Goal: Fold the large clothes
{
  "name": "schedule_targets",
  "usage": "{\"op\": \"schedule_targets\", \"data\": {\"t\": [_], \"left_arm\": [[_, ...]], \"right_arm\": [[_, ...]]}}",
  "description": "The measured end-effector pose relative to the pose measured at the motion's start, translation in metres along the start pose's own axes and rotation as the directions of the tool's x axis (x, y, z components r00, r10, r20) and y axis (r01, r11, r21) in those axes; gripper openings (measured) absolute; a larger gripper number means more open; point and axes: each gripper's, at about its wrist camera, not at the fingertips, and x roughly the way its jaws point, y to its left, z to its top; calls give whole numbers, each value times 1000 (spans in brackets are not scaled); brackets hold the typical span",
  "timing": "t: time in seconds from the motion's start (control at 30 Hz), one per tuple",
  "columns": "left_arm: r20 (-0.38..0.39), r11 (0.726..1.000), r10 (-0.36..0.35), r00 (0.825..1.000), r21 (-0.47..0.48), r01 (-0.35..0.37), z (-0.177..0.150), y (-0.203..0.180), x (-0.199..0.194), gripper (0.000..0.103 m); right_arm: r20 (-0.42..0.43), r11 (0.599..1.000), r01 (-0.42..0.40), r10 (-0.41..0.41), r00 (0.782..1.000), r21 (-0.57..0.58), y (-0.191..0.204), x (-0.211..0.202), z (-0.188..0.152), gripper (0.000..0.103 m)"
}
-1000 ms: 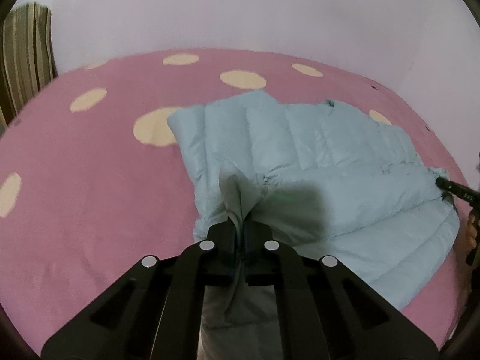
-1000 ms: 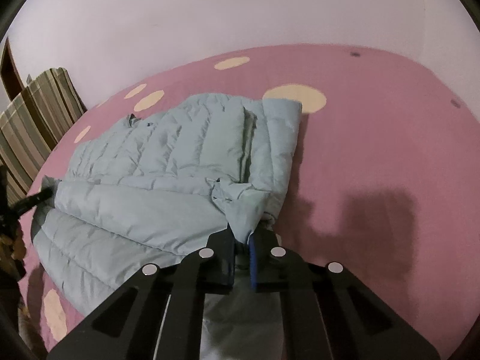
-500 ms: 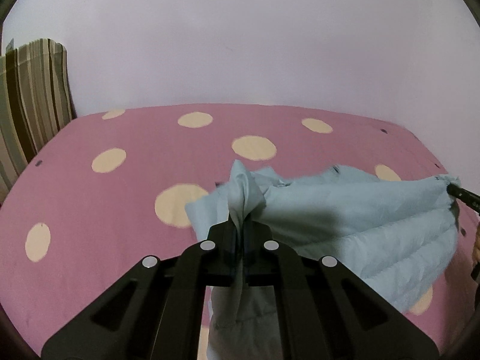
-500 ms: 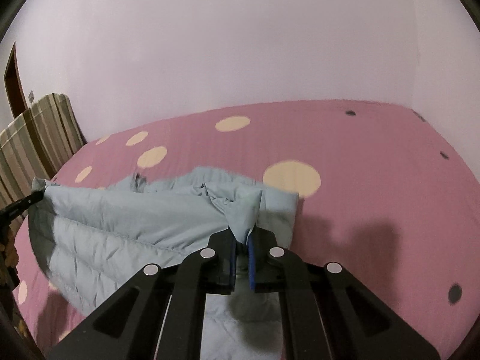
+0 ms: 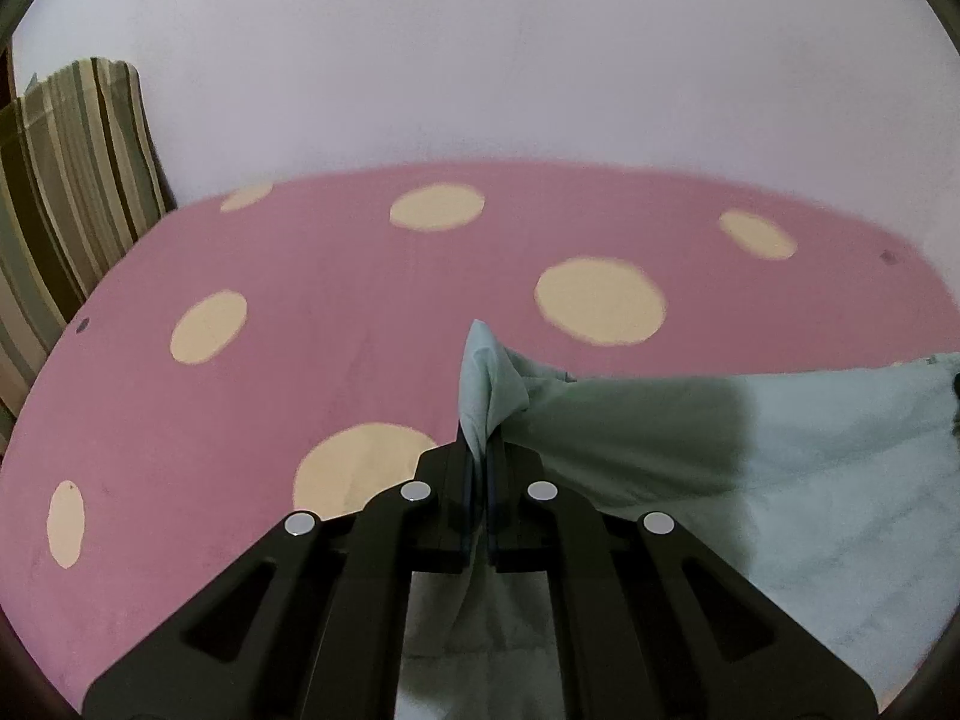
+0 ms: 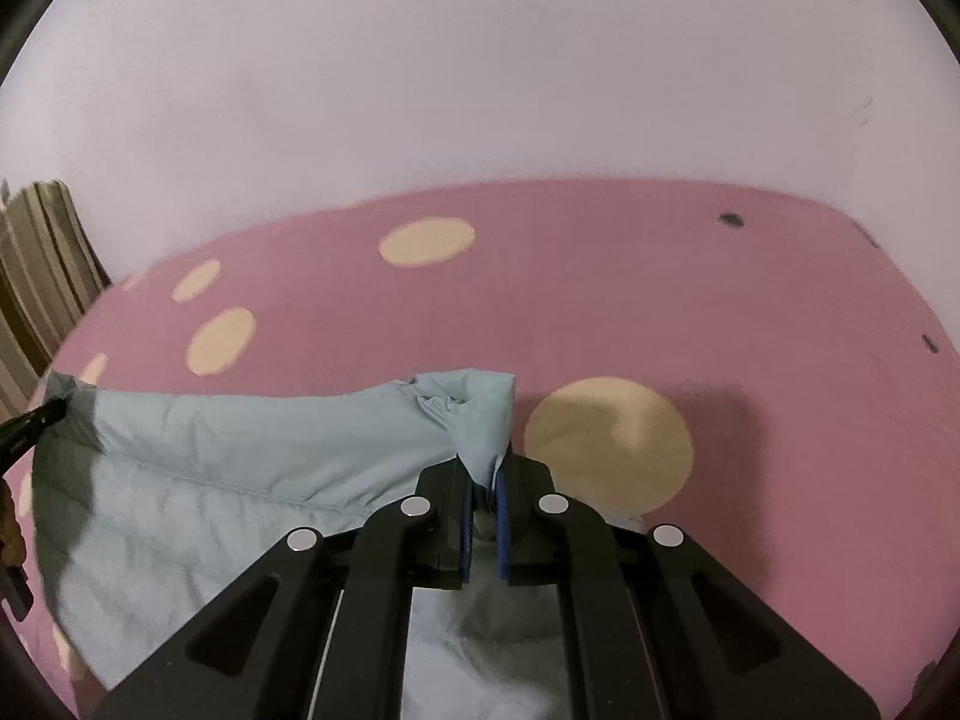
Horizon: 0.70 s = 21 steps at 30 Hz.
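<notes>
A pale blue puffer jacket (image 5: 780, 480) hangs stretched between my two grippers above the pink bed (image 5: 336, 300). My left gripper (image 5: 479, 462) is shut on one bunched corner of the jacket, which pokes up past the fingertips. My right gripper (image 6: 483, 480) is shut on the other corner of the jacket (image 6: 240, 468). The cloth runs taut from one gripper across to the other and droops below both. The left gripper's tip shows at the far left of the right wrist view (image 6: 30, 426). The jacket's lower part is hidden under the grippers.
The bed sheet is pink with cream dots (image 6: 606, 444). A striped cushion (image 5: 66, 180) stands at the bed's left end against a plain pale wall (image 5: 480, 60). The bed's far edge meets the wall.
Both grippers have lifted the jacket off the bed and risen. It lay flat and folded a second ago; now it hangs in the air between them.
</notes>
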Motion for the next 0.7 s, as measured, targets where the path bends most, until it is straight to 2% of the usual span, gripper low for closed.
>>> {"op": "schedule_targets", "data": {"t": [0.2, 0.33, 0.5, 0.7], "left_arm": [[-97, 999, 34, 995, 4, -34, -16, -5, 47, 3], [-114, 999, 43, 993, 9, -42, -28, -6, 63, 3], [-103, 998, 48, 994, -27, -51, -39, -5, 80, 4], [-49, 995, 96, 994, -20, -98, -48, -12, 85, 4]], "right_arm": [[-110, 999, 7, -2, 994, 48, -9, 54, -13, 5], [-165, 998, 16, -5, 986, 65, -12, 78, -26, 6], [-150, 998, 17, -8, 989, 63, -11, 89, -36, 6], [-102, 997, 11, -4, 995, 71, -12, 93, -42, 6]]}}
